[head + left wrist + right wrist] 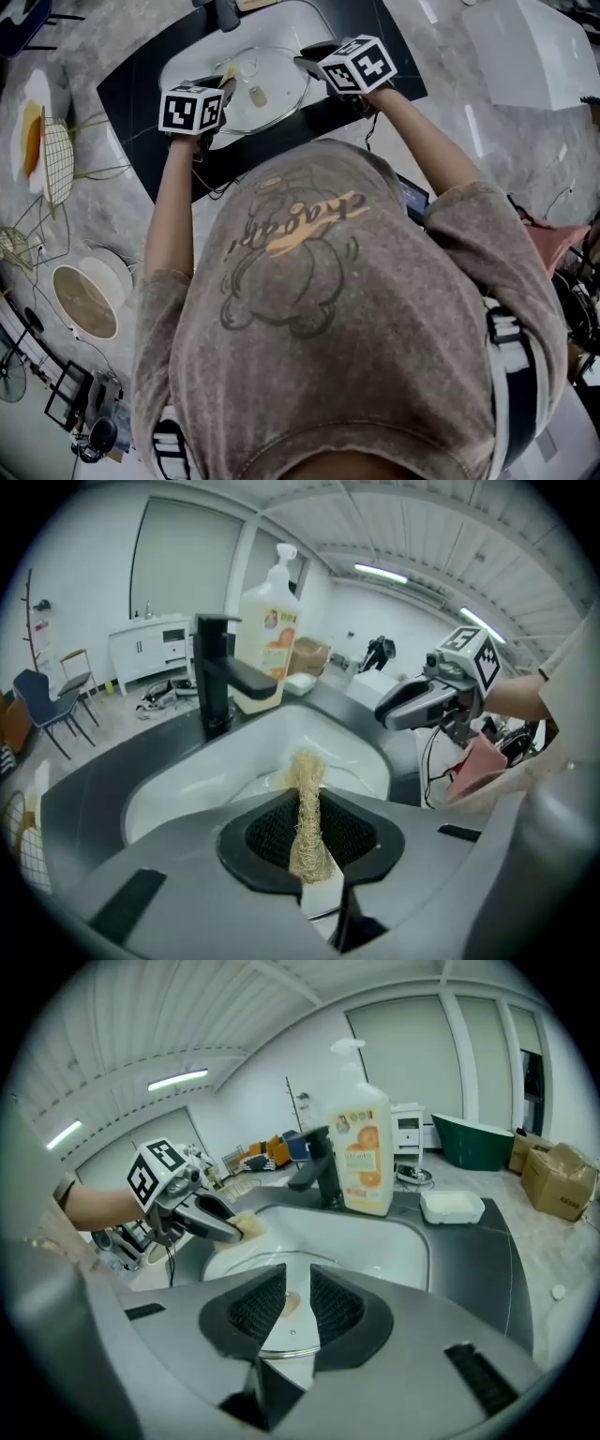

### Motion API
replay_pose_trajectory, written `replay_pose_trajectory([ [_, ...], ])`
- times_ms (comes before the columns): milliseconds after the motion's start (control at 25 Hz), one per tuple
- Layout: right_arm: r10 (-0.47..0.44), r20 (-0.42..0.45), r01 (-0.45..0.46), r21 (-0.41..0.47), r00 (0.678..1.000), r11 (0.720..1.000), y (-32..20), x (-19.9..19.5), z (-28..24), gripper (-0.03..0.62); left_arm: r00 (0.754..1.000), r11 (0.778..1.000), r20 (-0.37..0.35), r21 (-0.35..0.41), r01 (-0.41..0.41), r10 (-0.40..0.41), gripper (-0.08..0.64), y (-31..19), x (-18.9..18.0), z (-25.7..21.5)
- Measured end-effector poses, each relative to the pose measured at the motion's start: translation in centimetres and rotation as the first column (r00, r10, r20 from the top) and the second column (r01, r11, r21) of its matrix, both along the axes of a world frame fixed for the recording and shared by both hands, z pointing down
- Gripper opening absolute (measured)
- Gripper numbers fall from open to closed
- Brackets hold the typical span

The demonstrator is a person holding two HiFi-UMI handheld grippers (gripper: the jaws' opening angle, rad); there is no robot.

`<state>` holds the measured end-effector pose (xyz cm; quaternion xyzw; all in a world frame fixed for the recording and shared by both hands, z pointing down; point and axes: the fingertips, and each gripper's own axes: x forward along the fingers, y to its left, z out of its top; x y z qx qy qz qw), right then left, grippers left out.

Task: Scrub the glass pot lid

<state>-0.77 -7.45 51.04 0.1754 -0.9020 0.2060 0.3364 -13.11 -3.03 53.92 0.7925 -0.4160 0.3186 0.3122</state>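
Indoors, a person in a grey-brown printed T-shirt [356, 309] is leaning over a white rounded sink [281, 23] set in a black countertop [141, 94], working with a gripper in each hand. The right gripper [305, 66] is clamping the right edge of the round glass pot lid with a metal rim [267, 80], and its own view is showing the rim and the brown knob [289, 1305] sitting between the two ribbed black pads. The left gripper [225, 80] is pinching a tan fibrous scrubbing pad [307, 822] tight between its jaws, holding it at the lid's left edge. The lid is lying within the basin's outline, between the two tools; whether it is touching the bottom is not clear. At the far side a black angular faucet [214, 672] is standing beside a clear pump bottle of orange-labelled soap [361, 1152], with a white rectangular dish [452, 1207] to the bottle's right.
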Motion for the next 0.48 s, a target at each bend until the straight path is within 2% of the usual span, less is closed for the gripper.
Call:
replay_pose_trajectory([
  [120,-0.028,0.083,0.025,0.039,0.996,0.999,0.8,0.0,-4.0,0.083,0.998,0.997,-0.060,0.075,0.012,-0.007,0.064,-0.4,0.7,-3.7],
  [280,-0.027,0.168,0.013,0.081,0.985,0.997,1.4,1.0,-8.3,0.083,0.994,0.983,-0.113,0.181,0.021,0.000,0.064,-1.1,1.8,-8.4],
  [480,0.027,0.267,-0.076,0.174,0.963,0.982,1.3,2.1,-13.1,0.086,0.985,0.948,-0.171,0.313,0.058,-0.004,0.064,-0.7,3.4,-13.0],
])
